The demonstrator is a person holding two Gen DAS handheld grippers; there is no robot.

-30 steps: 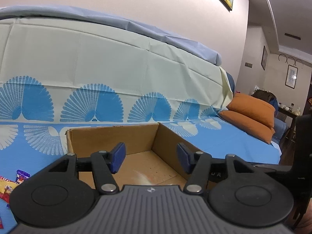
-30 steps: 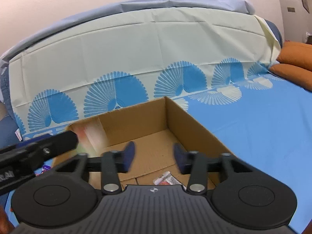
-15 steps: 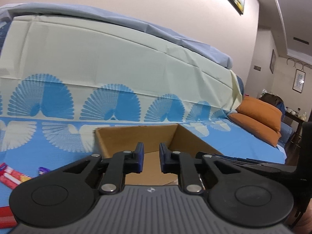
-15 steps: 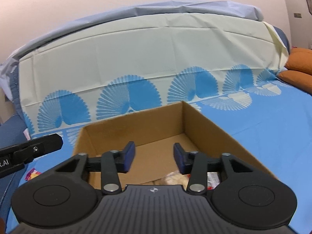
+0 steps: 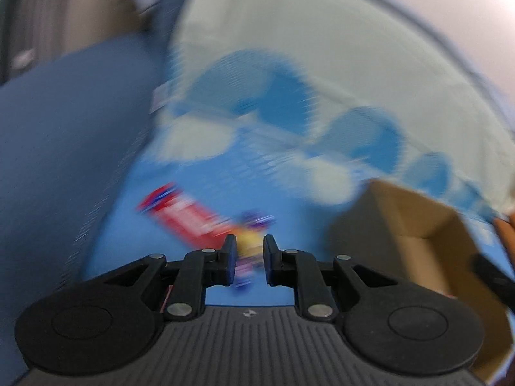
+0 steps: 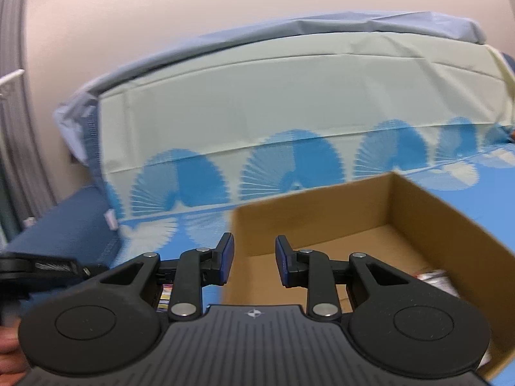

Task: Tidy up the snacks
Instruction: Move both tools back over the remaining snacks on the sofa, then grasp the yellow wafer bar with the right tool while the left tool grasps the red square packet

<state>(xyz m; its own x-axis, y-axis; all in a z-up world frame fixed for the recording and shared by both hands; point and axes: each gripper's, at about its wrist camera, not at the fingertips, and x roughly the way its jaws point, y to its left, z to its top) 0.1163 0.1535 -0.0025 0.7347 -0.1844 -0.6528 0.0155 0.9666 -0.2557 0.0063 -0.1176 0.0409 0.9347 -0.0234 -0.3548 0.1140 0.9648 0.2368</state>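
Blue fan-printed sheeting covers the bed [image 6: 199, 231] where all of this happens, with a pale green cloth [image 6: 289, 96] draped up the back and a pink wall behind.

Nearest the lens in the left view, the left gripper [image 5: 248, 262] has a narrow gap between its fingers and nothing in it. Half a second ago it faced the open brown cardboard box [image 5: 428, 234]; it has since swung left and tipped down, so the box now sits at the right edge. Just past its fingertips lies a small yellow and purple snack packet [image 5: 249, 241], with a long red snack wrapper [image 5: 183, 214] beyond it to the left. I judge it is lining up its next pick.

The right gripper [image 6: 254, 262] has its fingers apart and empty, hanging over the box's near left corner, having drifted left. A silvery wrapper [image 6: 434, 278] lies on the box floor at right.

Heavy motion blur smears the left view, so packet labels and edges are unreadable. The grippers' bodies hide the box's near floor, so I cannot tell how many snacks it holds.
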